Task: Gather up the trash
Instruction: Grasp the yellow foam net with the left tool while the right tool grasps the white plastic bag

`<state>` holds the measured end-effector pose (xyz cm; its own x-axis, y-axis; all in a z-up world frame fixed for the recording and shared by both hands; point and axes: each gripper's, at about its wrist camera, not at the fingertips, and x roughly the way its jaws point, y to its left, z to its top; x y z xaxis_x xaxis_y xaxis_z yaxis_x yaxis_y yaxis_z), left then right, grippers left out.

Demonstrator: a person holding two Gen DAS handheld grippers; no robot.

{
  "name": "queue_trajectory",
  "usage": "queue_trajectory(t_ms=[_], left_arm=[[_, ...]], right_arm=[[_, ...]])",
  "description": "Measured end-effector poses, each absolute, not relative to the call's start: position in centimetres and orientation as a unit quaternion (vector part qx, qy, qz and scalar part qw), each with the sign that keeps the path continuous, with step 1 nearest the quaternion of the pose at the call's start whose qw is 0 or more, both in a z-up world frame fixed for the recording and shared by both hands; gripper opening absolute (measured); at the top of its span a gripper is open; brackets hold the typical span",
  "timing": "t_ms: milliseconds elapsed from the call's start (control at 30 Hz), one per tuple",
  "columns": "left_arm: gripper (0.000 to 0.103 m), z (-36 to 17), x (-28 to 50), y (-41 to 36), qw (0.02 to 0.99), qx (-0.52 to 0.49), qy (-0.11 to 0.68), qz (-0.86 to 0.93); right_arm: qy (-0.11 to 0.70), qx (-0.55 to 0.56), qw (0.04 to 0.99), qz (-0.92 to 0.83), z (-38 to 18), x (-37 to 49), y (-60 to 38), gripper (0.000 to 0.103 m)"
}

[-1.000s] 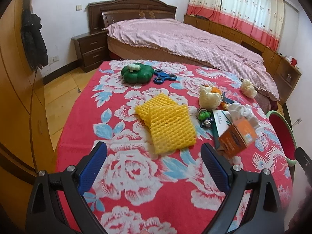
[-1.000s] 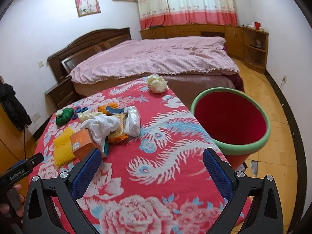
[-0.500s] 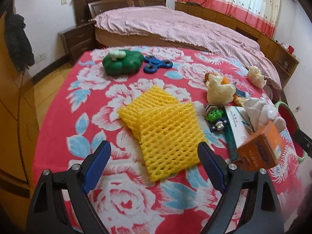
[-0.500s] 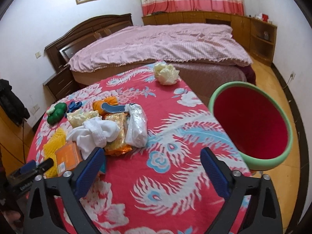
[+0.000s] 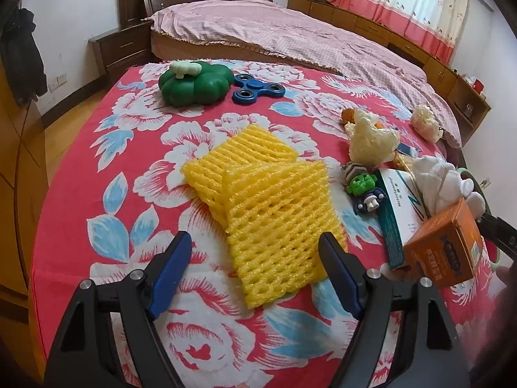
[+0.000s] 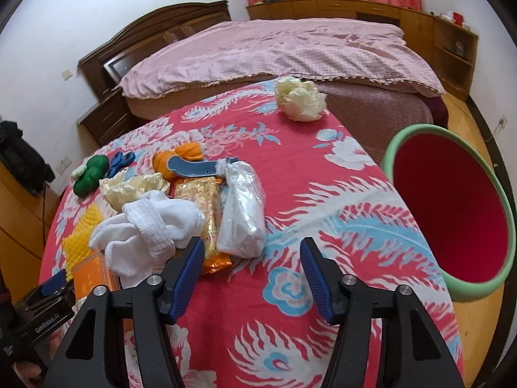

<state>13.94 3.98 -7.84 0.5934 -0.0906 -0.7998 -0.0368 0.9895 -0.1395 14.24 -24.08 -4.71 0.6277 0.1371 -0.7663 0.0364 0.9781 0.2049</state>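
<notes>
Bedroom bench (image 6: 290, 168), floral red cloth; red green-rimmed plastic bin (image 6: 449, 210) beside it, visible interior bare.
Bin: right view only. Yellow foam netting (image 5: 274, 207) lies between the left gripper (image 5: 255, 265) fingers; right gripper (image 6: 252, 268) fingers have just narrowed, pinching nothing.

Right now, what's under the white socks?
The socks lie over an orange box and the edge of a gold snack packet. Anything else beneath is covered.

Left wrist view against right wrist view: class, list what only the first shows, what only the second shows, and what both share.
Only the left wrist view: the small green figure toy and the white-and-teal carton.

Only the right wrist view: the clear plastic bag, the blue-handled tool and the inside of the red bin.

Both: the yellow foam net, orange box, white socks, green pumpkin toy and bed.
</notes>
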Motion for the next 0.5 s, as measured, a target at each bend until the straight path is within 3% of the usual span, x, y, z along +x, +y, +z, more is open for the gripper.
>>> queue_trajectory(t_ms=[233, 500], left_arm=[[0.061, -7.4, 13.2, 4.0, 0.883, -0.108, 0.456, -0.036], [0.059, -7.4, 12.8, 2.9, 0.88, -0.093, 0.466, -0.019]], right_arm=[[0.445, 0.116, 0.886, 0.056, -5.6, 15.5, -24.0, 0.039], [0.435, 0.134, 0.888, 0.071, -6.0, 15.5, -24.6, 0.032]])
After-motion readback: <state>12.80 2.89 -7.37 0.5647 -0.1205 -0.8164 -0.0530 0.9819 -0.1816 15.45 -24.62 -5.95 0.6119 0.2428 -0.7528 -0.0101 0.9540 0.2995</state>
